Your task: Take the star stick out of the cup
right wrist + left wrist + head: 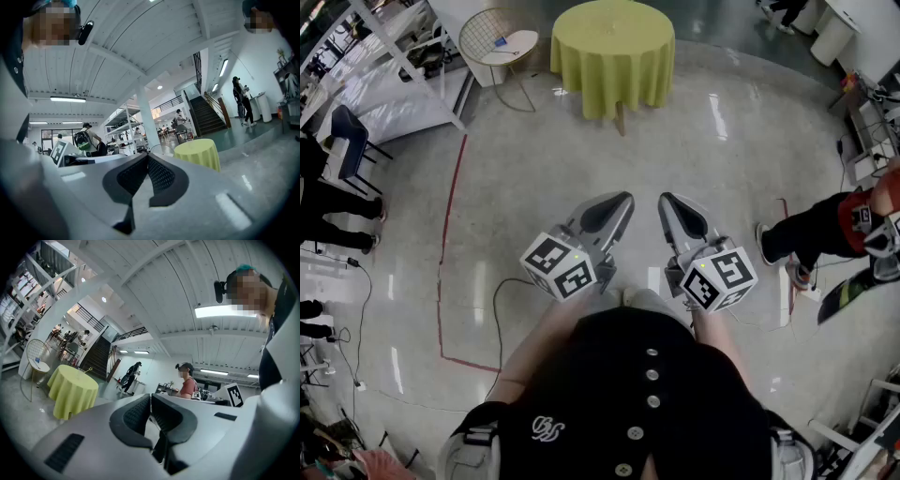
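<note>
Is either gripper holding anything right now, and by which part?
Nothing is held. The left gripper and the right gripper each have jaws closed together with nothing between them, both away from the yellow-draped table.

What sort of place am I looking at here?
Probably an open hall or lab: polished grey floor, a round table under a yellow-green cloth, a dark staircase and metal shelving racks.

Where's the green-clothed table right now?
Head view, top centre: the table stands across the floor ahead, a wire chair just to its left, well beyond the left claw and right claw.
</note>
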A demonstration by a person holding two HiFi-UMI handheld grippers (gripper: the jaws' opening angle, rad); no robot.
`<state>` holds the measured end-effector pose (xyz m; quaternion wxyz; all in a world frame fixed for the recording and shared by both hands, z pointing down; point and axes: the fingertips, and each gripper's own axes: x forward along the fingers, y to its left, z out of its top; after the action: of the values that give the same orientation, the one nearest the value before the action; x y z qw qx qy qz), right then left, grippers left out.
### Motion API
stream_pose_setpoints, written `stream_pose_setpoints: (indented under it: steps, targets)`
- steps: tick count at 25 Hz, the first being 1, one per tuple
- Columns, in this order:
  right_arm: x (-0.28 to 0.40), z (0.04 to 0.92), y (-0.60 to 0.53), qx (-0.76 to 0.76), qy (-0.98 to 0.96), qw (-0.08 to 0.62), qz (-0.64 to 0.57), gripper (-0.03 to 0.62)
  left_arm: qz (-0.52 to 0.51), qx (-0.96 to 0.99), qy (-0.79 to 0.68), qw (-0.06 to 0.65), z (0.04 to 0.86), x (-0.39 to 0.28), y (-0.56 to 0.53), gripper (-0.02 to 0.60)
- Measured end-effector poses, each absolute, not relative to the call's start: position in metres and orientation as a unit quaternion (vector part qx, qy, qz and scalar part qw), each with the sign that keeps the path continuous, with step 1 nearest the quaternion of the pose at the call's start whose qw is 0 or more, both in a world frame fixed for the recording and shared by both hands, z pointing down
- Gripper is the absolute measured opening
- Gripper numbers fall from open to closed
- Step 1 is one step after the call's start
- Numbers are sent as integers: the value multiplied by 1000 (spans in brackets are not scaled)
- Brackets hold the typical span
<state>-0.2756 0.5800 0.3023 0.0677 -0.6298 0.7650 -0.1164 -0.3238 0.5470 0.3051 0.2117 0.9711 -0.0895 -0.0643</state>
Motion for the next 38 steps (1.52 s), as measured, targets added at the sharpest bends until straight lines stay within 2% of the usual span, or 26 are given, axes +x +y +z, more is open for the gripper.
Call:
stream_pose_setpoints:
  steps: [19,30,38]
  targets:
    - [-305,305,575,-646,753,50,-117,2,-61,973,-71,213,306,-352,551,20]
    - [-326,321,569,-663,735,52,-130,2,-65,968,-42,240,305,-367,552,20]
    - [-302,322,546,-668,732,52,-124,2,-65,969,-68,228,313,-355,521,20]
